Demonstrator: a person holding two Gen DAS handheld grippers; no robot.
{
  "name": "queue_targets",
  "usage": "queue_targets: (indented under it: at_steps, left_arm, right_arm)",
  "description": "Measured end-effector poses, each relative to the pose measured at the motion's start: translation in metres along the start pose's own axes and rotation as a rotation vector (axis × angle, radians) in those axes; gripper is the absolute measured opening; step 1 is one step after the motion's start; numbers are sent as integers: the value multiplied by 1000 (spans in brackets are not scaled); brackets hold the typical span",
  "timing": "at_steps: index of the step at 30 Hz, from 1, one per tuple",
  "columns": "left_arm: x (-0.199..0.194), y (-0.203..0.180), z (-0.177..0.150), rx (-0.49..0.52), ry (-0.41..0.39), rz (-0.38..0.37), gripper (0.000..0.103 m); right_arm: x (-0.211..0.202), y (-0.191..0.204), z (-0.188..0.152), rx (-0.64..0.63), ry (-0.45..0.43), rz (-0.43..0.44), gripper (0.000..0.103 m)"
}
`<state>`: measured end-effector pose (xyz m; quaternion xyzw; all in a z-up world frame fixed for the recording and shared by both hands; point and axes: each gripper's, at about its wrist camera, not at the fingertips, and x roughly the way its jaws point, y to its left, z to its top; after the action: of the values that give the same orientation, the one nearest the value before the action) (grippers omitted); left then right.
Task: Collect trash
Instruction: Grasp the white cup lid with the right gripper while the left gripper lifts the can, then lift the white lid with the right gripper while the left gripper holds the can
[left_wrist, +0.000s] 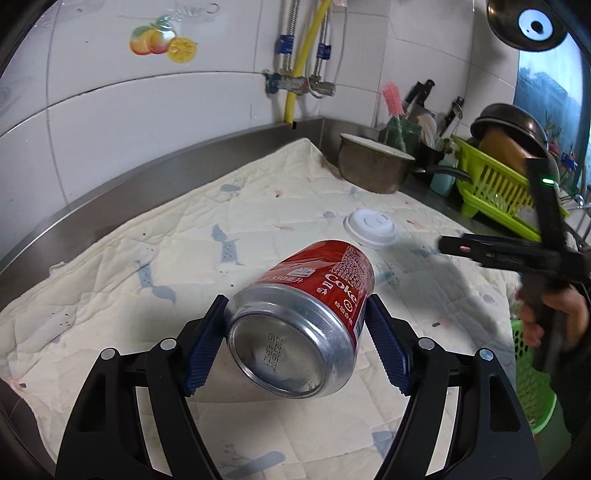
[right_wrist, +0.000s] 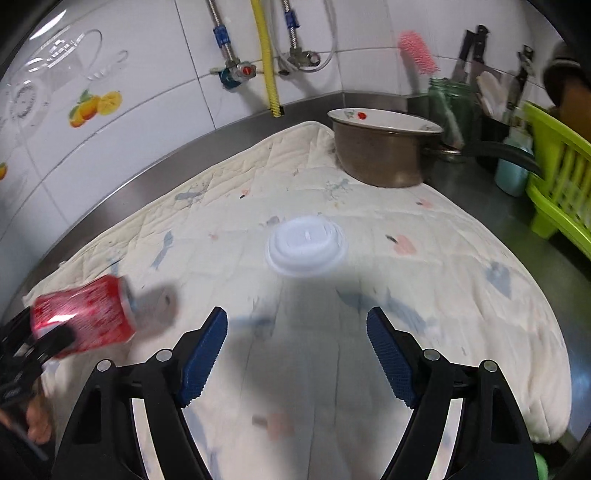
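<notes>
My left gripper (left_wrist: 295, 310) is shut on a red Coke can (left_wrist: 306, 314), its silver base toward the camera, held above the quilted cloth (left_wrist: 147, 258). The can also shows in the right wrist view (right_wrist: 83, 317) at the far left, blurred, in the left gripper. A white plastic cup lid (left_wrist: 371, 227) lies flat on the cloth beyond the can; in the right wrist view the lid (right_wrist: 306, 245) lies ahead of my right gripper (right_wrist: 297, 325), which is open and empty above the cloth. The right gripper (left_wrist: 454, 247) shows at the right of the left wrist view.
A metal pot (right_wrist: 384, 151) stands at the cloth's far corner. A green dish rack (left_wrist: 495, 188) with cookware, a green jar and utensils stand at the right. A green basket (left_wrist: 532, 376) shows below the counter edge at right. Tiled wall with pipes lies behind.
</notes>
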<state>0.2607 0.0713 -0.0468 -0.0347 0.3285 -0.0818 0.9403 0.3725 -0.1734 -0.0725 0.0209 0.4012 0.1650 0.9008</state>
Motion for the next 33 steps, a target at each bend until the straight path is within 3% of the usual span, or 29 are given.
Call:
queue_targets:
  at_steps: [8,9,22,25,28,29,33]
  left_arm:
    - [-2,8,1,-8,-11,-9,73]
    - [-1,9,1,-9,-12,-9,73]
    - [0,17,-2,-25,-16,-9,73]
    - [-1,18,-2,-24,-18,-6,73]
    - [-1,19,-1,-30,-16,-7,73]
    - [-2,19,-1,-29,-18,-6,73]
    - [-3,17,-1,-27,-13,-7,73]
  right_arm:
    - [66,6,29,-15,64,-47,81]
    - [70,6,31,-15,66,-49,84]
    - [117,-2,46,-5,113,-89,85]
    - [120,-3,44,-10,108,-108,76]
    - [117,-7,43,3,105,-100,75]
    - [115,-7,43,5,105,-100,69]
    - [106,-4,41,7,106,-83,68]
